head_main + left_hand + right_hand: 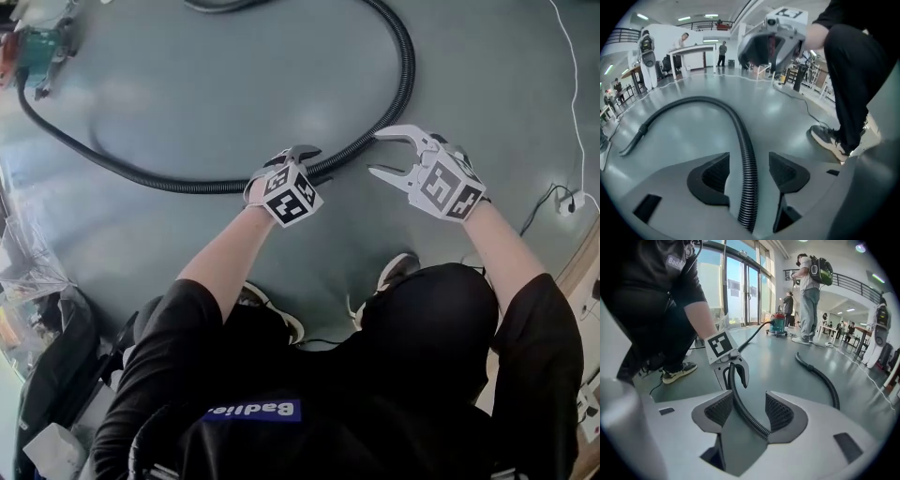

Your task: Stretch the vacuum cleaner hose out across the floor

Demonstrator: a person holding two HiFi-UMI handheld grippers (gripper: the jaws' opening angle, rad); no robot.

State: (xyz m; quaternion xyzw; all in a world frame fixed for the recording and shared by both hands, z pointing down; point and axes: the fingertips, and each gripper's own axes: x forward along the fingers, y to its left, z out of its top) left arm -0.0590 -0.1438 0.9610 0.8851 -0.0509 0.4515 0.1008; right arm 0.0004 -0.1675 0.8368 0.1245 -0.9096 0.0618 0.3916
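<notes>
**Hose: Handling and Grasp Points**

1. Position. The black corrugated plastic vacuum cleaner hose (405, 66) lies in a wide loop on the grey-green floor (234, 94) in front of me. One end runs to the teal canister vacuum cleaner (37, 47) at the upper left of the head view.

2. Jaw state. My left gripper (305, 155) and my right gripper (378, 154) straddle the near arc of the loop, near each other. Both sets of jaws stand apart with the hose running between them, and neither set clamps it. On the left there is clearance on both sides. On the right the hose lies close against one pad.

3. Handling. I judge the hose light, flexible and springy. It will probably keep its curl and resist straightening. The ribs should give the pads purchase. Close across the ribs, firmly but without crushing. Two holds this near each other will straighten little, so one is better placed toward the free end.

4. Limits. The head view cuts the loop off at its top edge. Only the gripper views show a dark tapered end, lying well apart from me. I cannot tell whether the hose actually touches the right pad.
</notes>
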